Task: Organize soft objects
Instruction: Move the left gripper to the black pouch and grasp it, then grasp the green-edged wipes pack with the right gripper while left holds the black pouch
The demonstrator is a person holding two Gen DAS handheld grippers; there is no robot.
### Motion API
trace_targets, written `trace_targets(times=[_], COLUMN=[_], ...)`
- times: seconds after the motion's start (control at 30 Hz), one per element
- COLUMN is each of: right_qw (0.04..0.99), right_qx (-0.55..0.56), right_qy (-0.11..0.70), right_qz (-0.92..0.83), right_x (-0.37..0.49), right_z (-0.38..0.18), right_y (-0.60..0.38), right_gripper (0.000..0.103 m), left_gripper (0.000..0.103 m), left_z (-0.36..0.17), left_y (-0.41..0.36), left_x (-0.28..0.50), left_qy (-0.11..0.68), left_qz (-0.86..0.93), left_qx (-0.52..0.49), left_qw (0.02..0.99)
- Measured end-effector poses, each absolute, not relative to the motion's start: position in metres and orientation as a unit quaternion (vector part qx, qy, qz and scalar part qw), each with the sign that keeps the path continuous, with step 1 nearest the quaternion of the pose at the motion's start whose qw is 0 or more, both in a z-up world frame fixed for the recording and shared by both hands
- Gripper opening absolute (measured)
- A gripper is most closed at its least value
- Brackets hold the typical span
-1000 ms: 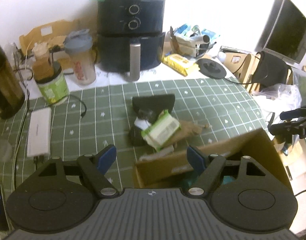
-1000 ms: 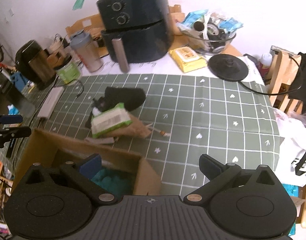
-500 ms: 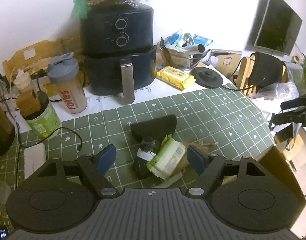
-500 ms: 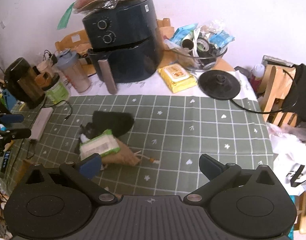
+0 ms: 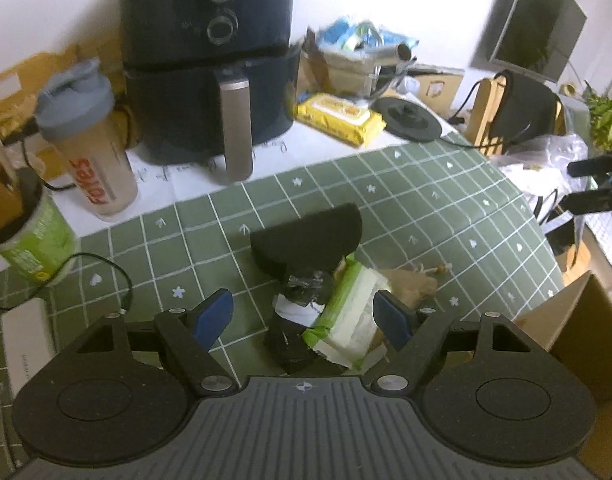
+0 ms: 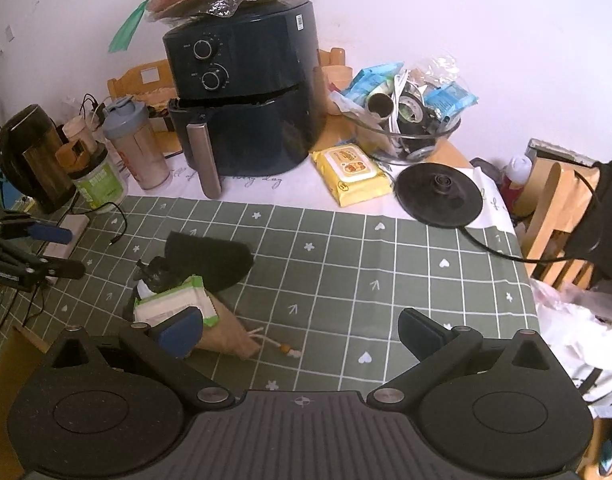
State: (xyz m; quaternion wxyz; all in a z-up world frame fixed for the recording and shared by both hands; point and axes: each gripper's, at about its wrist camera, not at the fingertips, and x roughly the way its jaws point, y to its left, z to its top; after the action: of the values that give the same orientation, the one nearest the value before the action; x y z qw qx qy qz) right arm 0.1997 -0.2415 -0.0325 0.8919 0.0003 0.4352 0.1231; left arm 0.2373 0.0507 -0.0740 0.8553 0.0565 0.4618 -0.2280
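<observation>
Several soft items heaped mid-table on green grid cloth [image 5: 426, 208]: wipes pack [image 5: 348, 316], black pouch [image 5: 306, 240], burlap bag [image 6: 226, 332]. Likely light, squashy, slippery film; grip the pack's midsection. Left gripper [image 5: 304, 314] and right gripper [image 6: 302, 326] both spread, empty.

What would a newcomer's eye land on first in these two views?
Probably the big dark air fryer at the back, against the wall. Next, the small heap mid-cloth: a green wipes pack lying on a tan pouch, beside a black cloth. Both grippers hang open and empty.
</observation>
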Motion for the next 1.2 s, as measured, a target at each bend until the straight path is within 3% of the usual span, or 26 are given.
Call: trace_targets(times=[0.43, 0.67, 0.77, 1.2], right_qw=[0.884, 0.881, 0.878, 0.865], right_qx=[0.005, 0.000, 0.005, -0.004], right_qy=[0.453, 0.460, 0.465, 0.481], right_qz=[0.113, 0.108, 0.109, 0.143], right_x=[0.214, 0.219, 0.220, 0.229], right_z=[-0.035, -0.035, -0.036, -0.050], right_y=[-0.245, -0.246, -0.249, -0.244], right_gripper=[0.103, 0.103, 0.103, 0.103], left_gripper=[0.058, 0.057, 0.042, 0.040], left_z=[-0.144, -0.166, -0.176, -0.166], left_y=[0.047, 0.035, 0.031, 0.034], left_x=[0.290, 0.300, 0.304, 0.298], left_qy=[0.521, 0.535, 0.546, 0.538], left_qz=[-0.258, -0.278, -0.280, -0.263], left_qx=[0.056, 0.072, 0.079, 0.070], left_qw=[0.811, 0.795, 0.786, 0.798])
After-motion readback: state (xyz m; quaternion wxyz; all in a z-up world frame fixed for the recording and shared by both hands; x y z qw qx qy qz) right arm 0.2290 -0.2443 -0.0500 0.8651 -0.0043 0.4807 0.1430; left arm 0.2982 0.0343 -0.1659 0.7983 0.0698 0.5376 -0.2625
